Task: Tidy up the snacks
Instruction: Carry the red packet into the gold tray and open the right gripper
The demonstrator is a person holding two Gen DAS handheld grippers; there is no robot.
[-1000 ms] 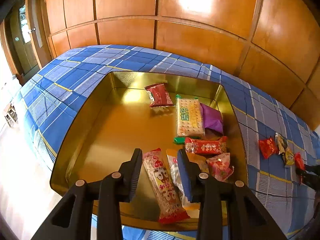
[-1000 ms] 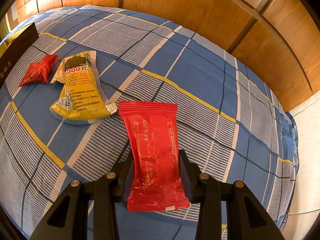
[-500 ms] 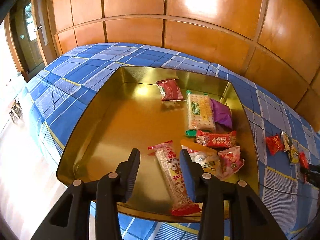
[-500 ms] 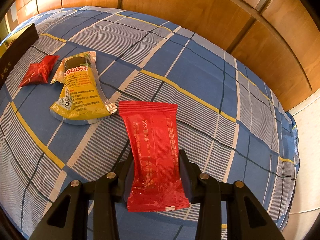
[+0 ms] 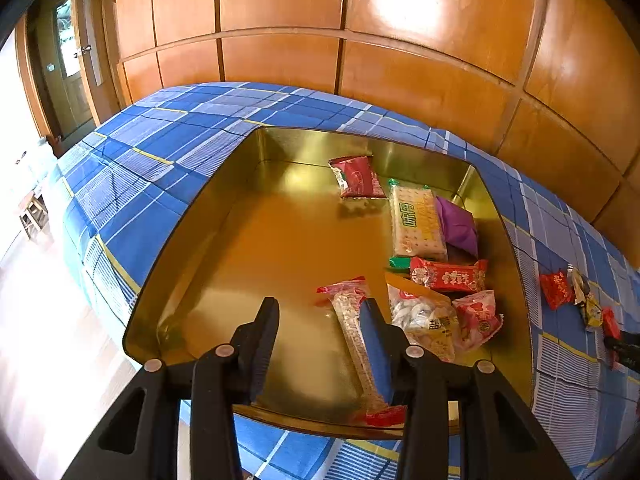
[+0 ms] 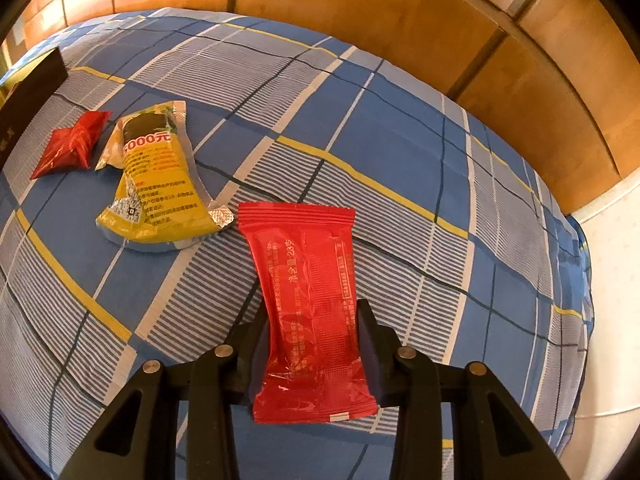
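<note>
A gold tray (image 5: 192, 240) lies on the blue checked bed and holds several snack packets along its right side. My left gripper (image 5: 320, 320) is open and empty above the tray's near part, with a long red-ended packet (image 5: 354, 336) lying just under its right finger. My right gripper (image 6: 312, 332) is shut on a long red packet (image 6: 312, 300) that lies on the bedcover. A yellow packet (image 6: 156, 184) and a small red packet (image 6: 74, 144) lie on the cover to its left.
The tray's dark outer wall (image 6: 32, 92) shows at the right wrist view's left edge. Three loose packets (image 5: 576, 296) lie on the cover right of the tray. A wooden panel wall (image 5: 360, 40) runs behind the bed. The bed edge and floor (image 5: 40, 320) are at the left.
My left gripper has drawn back and to the left over the tray, so the long packet now sits under its right finger. The right gripper and its red packet have barely moved.
</note>
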